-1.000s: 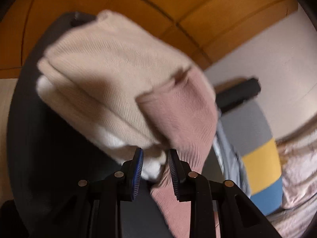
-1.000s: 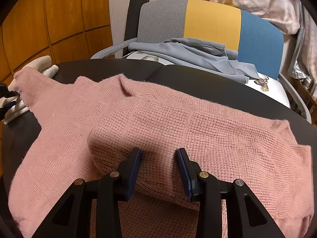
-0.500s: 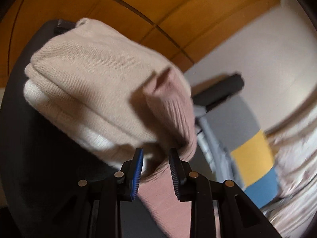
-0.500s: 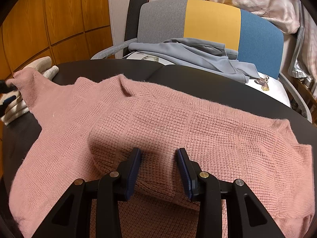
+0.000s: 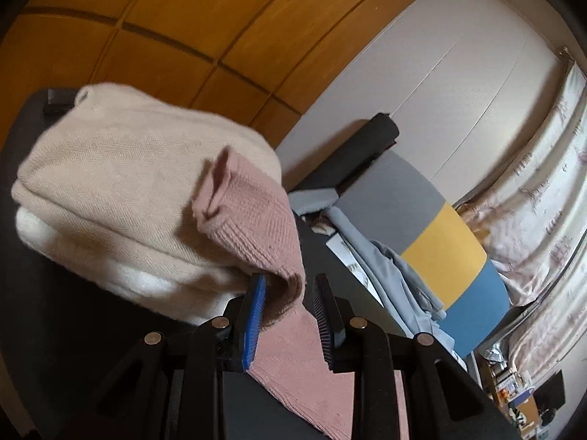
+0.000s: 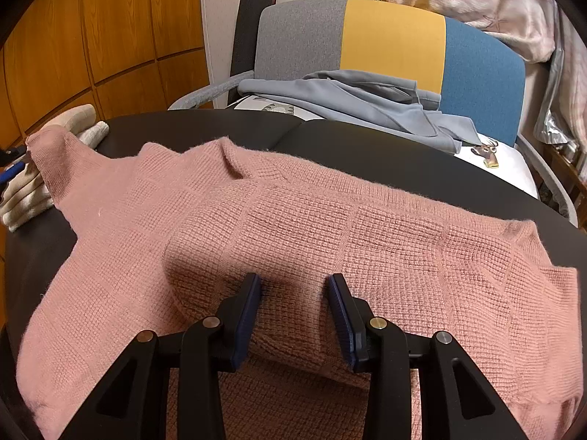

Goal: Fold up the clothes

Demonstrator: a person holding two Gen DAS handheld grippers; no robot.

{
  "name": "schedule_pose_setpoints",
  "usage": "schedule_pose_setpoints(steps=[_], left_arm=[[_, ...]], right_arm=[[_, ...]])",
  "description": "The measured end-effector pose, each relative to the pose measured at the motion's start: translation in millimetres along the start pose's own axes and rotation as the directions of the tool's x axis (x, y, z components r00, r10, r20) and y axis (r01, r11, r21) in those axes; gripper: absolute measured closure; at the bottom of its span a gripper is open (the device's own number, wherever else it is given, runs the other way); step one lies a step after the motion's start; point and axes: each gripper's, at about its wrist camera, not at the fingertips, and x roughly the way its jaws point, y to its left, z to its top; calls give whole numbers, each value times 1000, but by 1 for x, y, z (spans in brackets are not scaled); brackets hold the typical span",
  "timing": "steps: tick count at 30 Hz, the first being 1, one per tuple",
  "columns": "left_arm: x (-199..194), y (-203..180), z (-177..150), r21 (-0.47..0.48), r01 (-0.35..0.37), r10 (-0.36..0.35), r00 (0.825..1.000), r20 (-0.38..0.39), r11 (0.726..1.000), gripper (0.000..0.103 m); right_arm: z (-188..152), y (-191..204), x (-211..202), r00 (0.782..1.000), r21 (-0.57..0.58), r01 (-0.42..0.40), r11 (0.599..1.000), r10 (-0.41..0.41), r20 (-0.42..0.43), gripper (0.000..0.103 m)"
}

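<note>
The black worktop (image 6: 330, 146) carries the whole job. Across most of it lies the pink sweater (image 6: 330, 227), spread wide, body flat. One part of it is already folded over into a doubled ridge near the front edge. The far sleeve runs off to the left and ends at the cuff (image 5: 253, 216), which is lifted clear of the surface and draped against the stack beside it.

That stack, the cream pile (image 5: 121, 198), sits at the left end of the worktop: two or three folded pieces, neat, apparently finished. Behind the worktop a chair (image 6: 396, 36) holds a blue-grey garment (image 6: 348, 99), crumpled and unfolded, so by my reckoning at least that piece is still to do.

The right hand-held gripper (image 6: 293, 308) points down at the folded ridge, its jaws set at a middling width with the bulge of knit between them; the pads seem to press into the fabric at either side, though whether they truly pinch it I cannot tell. The left hand-held gripper (image 5: 290, 315) stands narrow around the sleeve just below the cuff. The knit lies against the blue pad, but a gap shows at the other one, so a firm grip is uncertain.

My judgement: the sweater is perhaps a third folded. The left sleeve must come in over the body, then the body must be halved.
</note>
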Motion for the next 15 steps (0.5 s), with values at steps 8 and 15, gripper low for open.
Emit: schedule_pose_setpoints(steps=[8,15], left_arm=[[25,8,23,-134,-78,80,997,12,988,81],[8,-72,23,116,30,-37,998,57,993,99]], right_arm=[[0,-1,-1,1000,-2,0,1000,0,0,63],[0,-3,0,1000,6,-11,1000,11,-3,63]])
